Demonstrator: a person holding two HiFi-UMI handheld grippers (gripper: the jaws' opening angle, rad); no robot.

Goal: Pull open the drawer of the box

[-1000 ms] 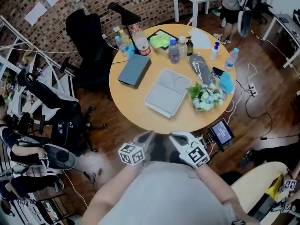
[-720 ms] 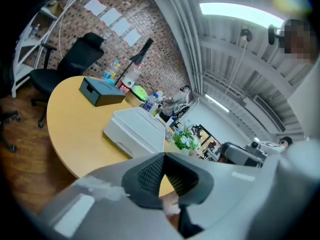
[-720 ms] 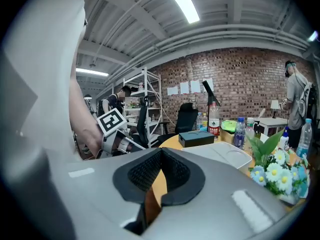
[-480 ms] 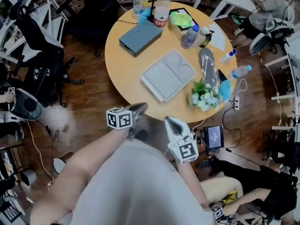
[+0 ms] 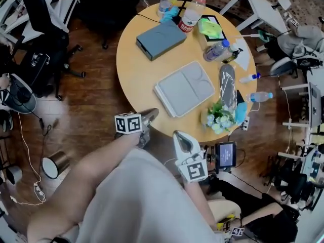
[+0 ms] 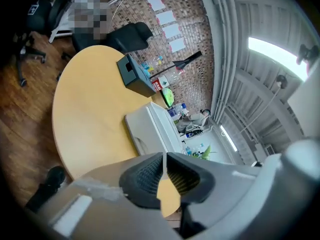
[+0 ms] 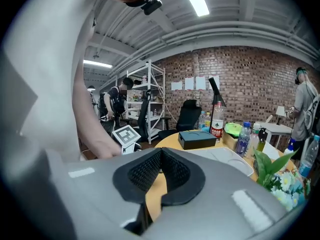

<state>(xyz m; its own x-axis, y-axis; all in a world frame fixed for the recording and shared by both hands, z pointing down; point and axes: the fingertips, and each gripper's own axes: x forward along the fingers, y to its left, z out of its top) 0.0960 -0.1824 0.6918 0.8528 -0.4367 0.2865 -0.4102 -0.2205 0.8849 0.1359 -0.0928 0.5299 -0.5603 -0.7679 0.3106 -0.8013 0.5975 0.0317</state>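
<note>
left gripper (image 6: 164, 173) jaws opening a crack, nothing between | right gripper (image 7: 160, 160) jaws pressing together, empty | both hovering just off near edge of round table (image 5: 135, 72) | grey box (image 5: 161, 39) sitting far-left on it, well apart from both | task not started: box looking closed, untouched; reaching, gripping, pulling the drawer all remaining

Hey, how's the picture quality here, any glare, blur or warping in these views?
Head view: evenly lit, sharp on the table, slight bending toward the edges. Left gripper view: strong fisheye, dark corners, ceiling light blown out, a mosaic patch at top left. Right gripper view: fisheye too; the shirt close at left is soft, the brick wall sharp.
</note>
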